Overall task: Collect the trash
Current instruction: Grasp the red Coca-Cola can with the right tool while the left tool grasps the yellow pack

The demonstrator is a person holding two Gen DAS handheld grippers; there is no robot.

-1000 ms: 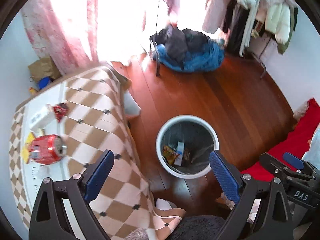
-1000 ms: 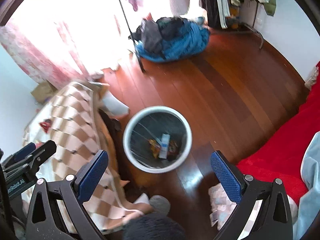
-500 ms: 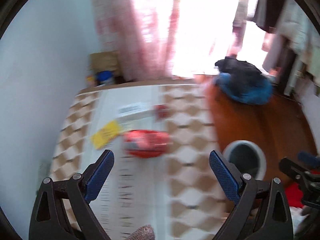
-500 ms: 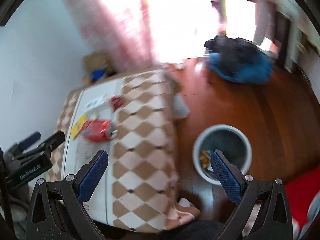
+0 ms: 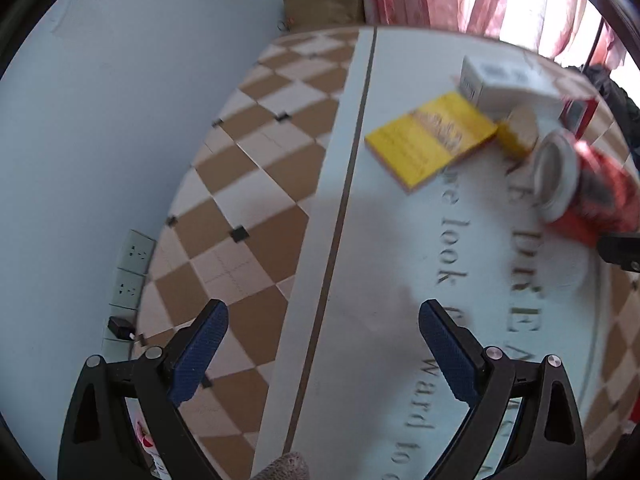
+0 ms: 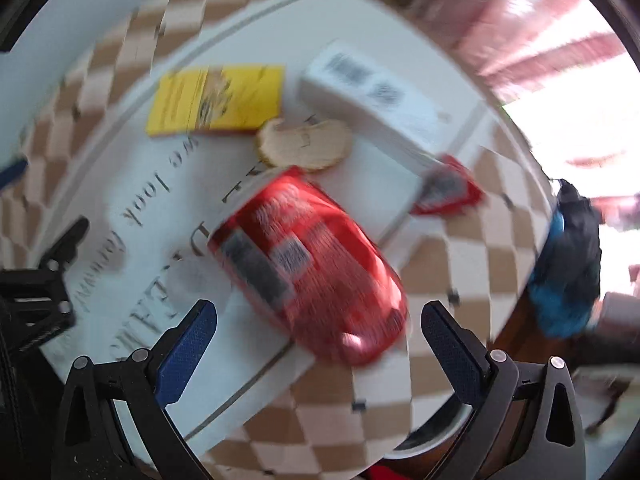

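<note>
A crushed red drink can (image 6: 308, 268) lies on its side on the table's white cloth strip (image 6: 160, 280), just ahead of my open right gripper (image 6: 316, 344), whose jaws stand apart on either side of it without touching. In the left wrist view the same can (image 5: 580, 188) lies at the far right. My left gripper (image 5: 320, 344) is open over bare cloth (image 5: 360, 280), well left of the can. Behind the can lie a yellow packet (image 6: 218, 100), a round biscuit-like piece (image 6: 304, 144), a white box (image 6: 372, 92) and a small red wrapper (image 6: 444, 192).
The table carries a brown-and-white checked cloth (image 5: 248, 184). A pale wall (image 5: 100, 120) with sockets (image 5: 132, 272) runs along its left side. The white bin rim (image 6: 432, 436) shows below the table edge. A blue and black clothes heap (image 6: 568, 272) lies on the floor beyond.
Both grippers have swung from above the floor bin to low over the table. The right gripper has closed in on the red can. Both stay open and empty.
</note>
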